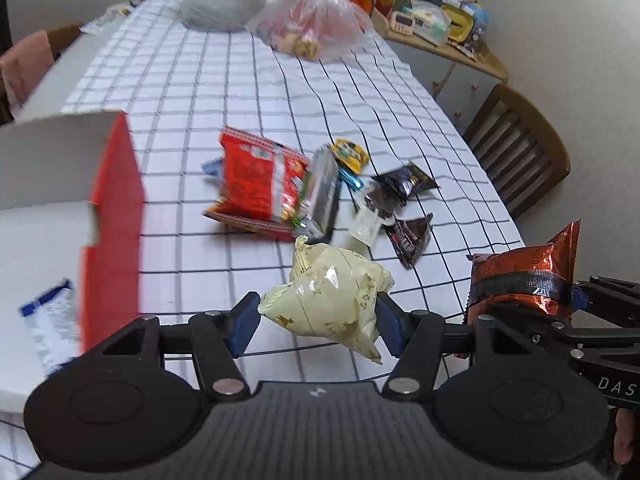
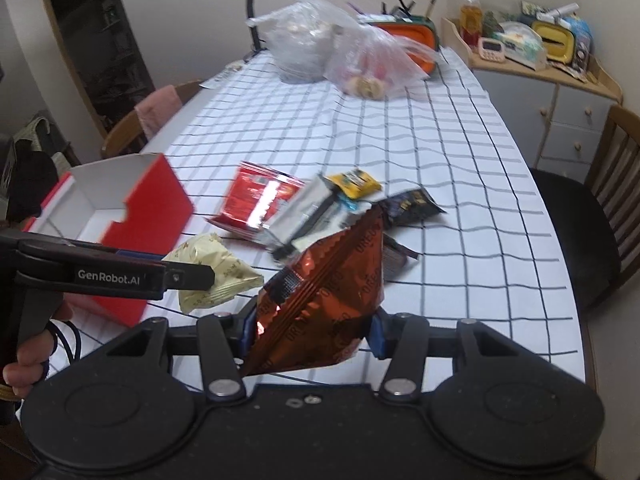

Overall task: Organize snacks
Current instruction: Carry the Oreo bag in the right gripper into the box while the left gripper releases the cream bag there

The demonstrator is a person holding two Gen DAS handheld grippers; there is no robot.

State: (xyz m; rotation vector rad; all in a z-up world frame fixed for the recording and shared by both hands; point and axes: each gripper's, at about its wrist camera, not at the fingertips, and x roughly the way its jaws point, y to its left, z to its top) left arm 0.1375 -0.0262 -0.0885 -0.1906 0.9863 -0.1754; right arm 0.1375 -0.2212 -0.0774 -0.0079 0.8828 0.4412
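Observation:
My left gripper (image 1: 320, 316) is shut on a cream snack packet (image 1: 328, 300), held clear of the checked tablecloth (image 1: 240, 80). Just to its right, my right gripper (image 2: 312, 320) is shut on a copper-brown Oreo packet (image 2: 332, 280), also lifted off the table. In the right wrist view the left gripper (image 2: 200, 276) shows from the side with the cream packet (image 2: 216, 272). An open red box with a white inside (image 1: 116, 208) stands at the left. A white-and-blue packet (image 1: 52, 320) lies in it. Beyond lies a pile with a red packet (image 1: 260, 184), a yellow packet (image 1: 348, 154) and dark packets (image 1: 404, 182).
Two filled plastic bags (image 2: 340, 56) sit at the table's far end by a lamp stem (image 2: 252, 12). A wooden chair (image 2: 580, 232) stands at the right edge, another chair (image 2: 148, 120) at the left. A cluttered sideboard (image 2: 552, 92) is at the back right.

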